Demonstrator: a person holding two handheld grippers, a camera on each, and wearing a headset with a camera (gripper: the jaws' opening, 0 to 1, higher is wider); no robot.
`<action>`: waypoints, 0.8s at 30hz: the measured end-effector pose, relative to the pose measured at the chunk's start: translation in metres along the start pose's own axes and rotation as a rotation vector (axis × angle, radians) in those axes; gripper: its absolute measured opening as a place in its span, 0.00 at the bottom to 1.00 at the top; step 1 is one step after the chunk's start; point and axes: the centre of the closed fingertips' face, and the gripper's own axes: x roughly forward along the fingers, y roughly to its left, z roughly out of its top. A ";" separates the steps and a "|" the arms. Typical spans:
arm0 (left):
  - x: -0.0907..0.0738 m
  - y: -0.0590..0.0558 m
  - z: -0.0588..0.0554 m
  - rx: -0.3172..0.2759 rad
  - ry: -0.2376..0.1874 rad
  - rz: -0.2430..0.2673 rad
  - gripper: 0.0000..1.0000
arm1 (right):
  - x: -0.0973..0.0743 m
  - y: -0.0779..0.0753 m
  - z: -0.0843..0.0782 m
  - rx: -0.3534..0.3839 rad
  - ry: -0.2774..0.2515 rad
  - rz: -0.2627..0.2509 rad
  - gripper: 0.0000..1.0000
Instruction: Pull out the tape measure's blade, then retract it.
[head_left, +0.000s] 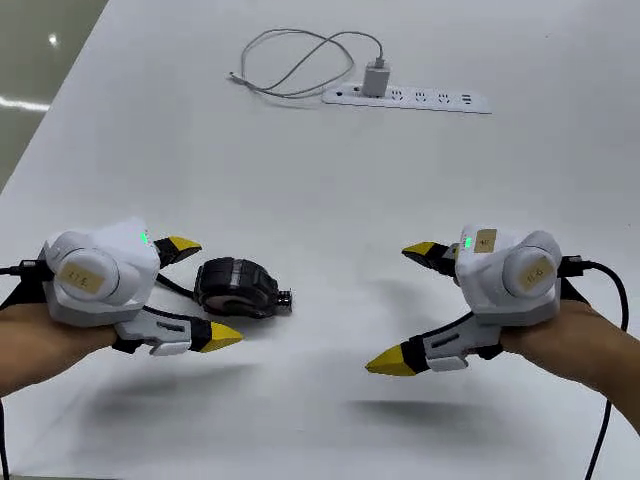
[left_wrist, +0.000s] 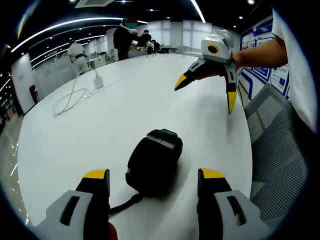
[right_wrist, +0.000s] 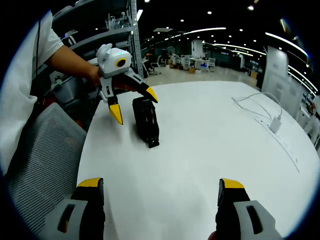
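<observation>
A black tape measure lies on the white table, its blade tip pointing right and its blade drawn in. My left gripper stands open just left of it, yellow-tipped jaws on either side of the case's back end. In the left gripper view the tape measure sits right ahead between the jaws of my left gripper. My right gripper is open to the right, well apart from the tape, with nothing held. From the right gripper view the tape measure lies far ahead beside the left gripper.
A white power strip with a plugged charger and looped cable lies at the table's far side. The table's left edge runs diagonally. A mesh chair stands beside the table.
</observation>
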 end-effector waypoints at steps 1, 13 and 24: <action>0.000 0.000 0.000 0.008 0.001 0.001 0.65 | 0.001 0.000 0.001 0.000 -0.001 0.002 0.94; 0.004 0.005 -0.006 0.052 0.030 -0.041 0.42 | 0.015 -0.002 0.008 -0.009 -0.006 0.032 0.94; 0.006 0.003 -0.011 0.087 0.055 -0.071 0.30 | 0.028 -0.002 0.013 -0.020 -0.008 0.062 0.91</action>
